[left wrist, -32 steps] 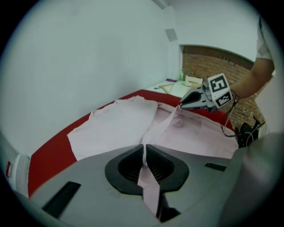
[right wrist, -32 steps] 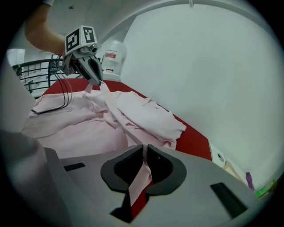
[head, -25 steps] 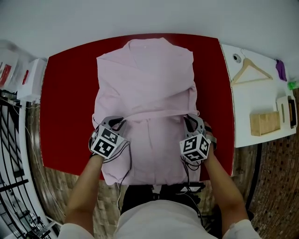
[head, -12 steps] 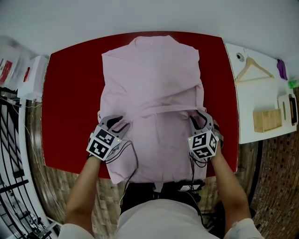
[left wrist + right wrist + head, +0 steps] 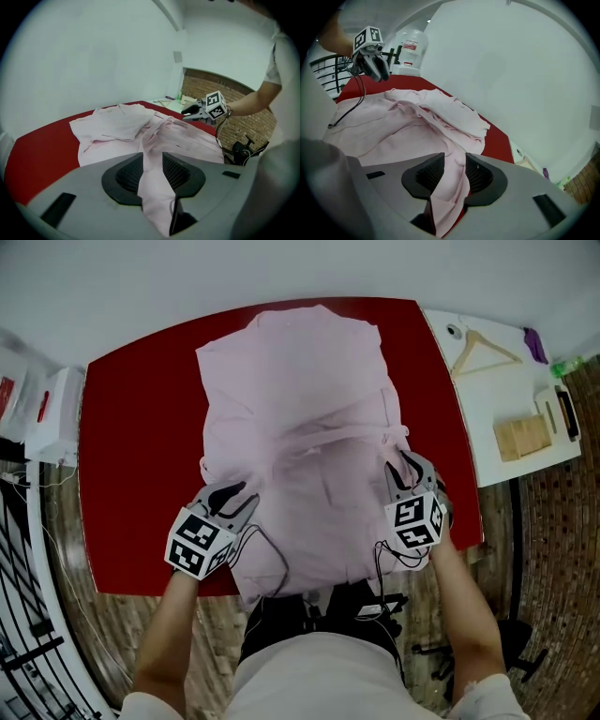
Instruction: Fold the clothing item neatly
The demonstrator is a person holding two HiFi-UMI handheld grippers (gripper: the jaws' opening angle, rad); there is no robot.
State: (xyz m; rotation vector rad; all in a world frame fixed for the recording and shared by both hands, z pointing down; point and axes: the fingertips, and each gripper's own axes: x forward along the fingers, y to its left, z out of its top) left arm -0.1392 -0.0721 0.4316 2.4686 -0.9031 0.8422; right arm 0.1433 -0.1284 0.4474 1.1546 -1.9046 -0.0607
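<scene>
Two claws, both just let go. The left gripper point(image 5: 236, 498) and right gripper point(image 5: 405, 465) have had their jaws opening over the last moment, and now each pair stands apart, with pink cloth running loose between the pads rather than pinched. A second ago they sat right at the fold edge point(image 5: 328, 432) of the shirt point(image 5: 300, 381). Now that edge lies further up the red table point(image 5: 131, 474), and both grippers sit back from it, nearer the person. The shirt is spread down the middle of the table, collar at the far end, hem point(image 5: 281, 582) hanging off the near side. My read: this fold is laid and released, so the next bit is probably re-gripping lower down. It's a little rumpled around the crease, though.
</scene>
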